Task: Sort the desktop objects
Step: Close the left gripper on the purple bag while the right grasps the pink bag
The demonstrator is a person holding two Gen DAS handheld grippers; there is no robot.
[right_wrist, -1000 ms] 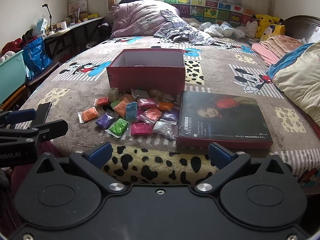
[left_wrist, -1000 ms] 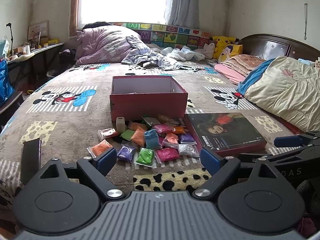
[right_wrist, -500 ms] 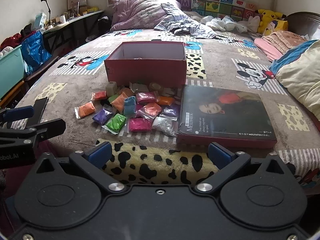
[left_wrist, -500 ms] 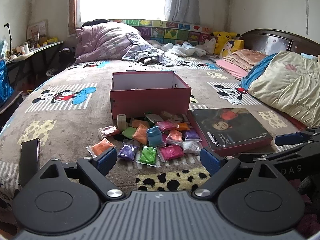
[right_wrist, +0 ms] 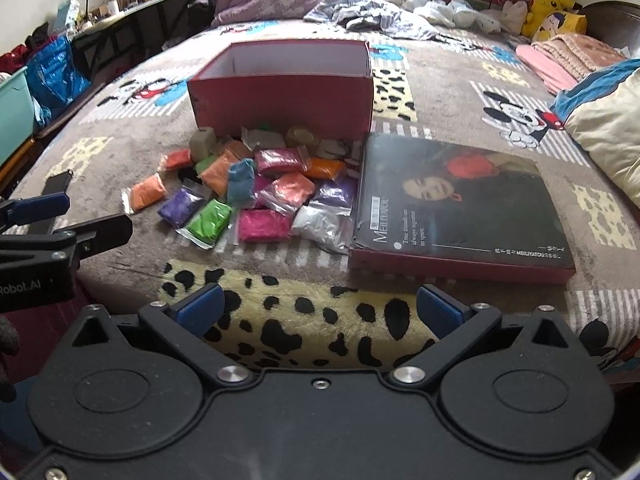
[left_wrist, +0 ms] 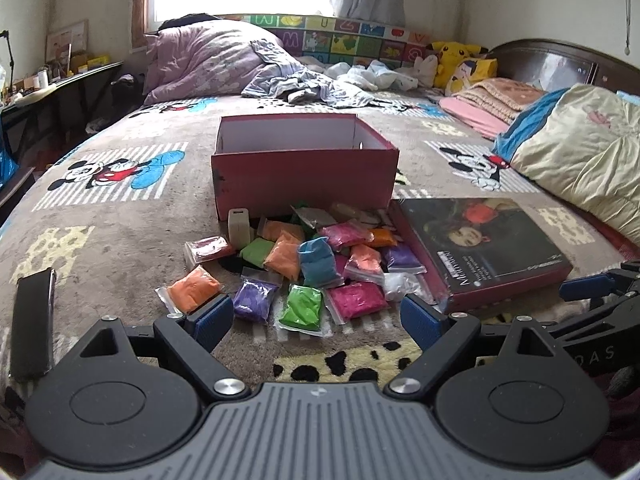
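Note:
An open red box (left_wrist: 304, 176) (right_wrist: 282, 92) stands on the bed. In front of it lies a pile of several coloured clay bags (left_wrist: 308, 268) (right_wrist: 248, 196), with a green bag (left_wrist: 302, 308) and a magenta bag (left_wrist: 354, 295) nearest. A beige block (left_wrist: 239, 228) stands at the box's left corner. A dark box lid (left_wrist: 476, 248) (right_wrist: 456, 208) lies right of the pile. My left gripper (left_wrist: 316, 320) is open and empty, just short of the pile. My right gripper (right_wrist: 318, 310) is open and empty over the leopard patch, near the lid's front edge.
A black phone (left_wrist: 32, 320) lies at the bed's left edge. Pillows and quilts (left_wrist: 576, 160) fill the right side, a purple duvet (left_wrist: 216, 60) and clothes the far end. A desk (left_wrist: 52, 88) and blue bag (right_wrist: 56, 76) stand left of the bed.
Both grippers have moved forward and lower toward the pile and the lid. Both stay open. Nothing on the bed has moved.

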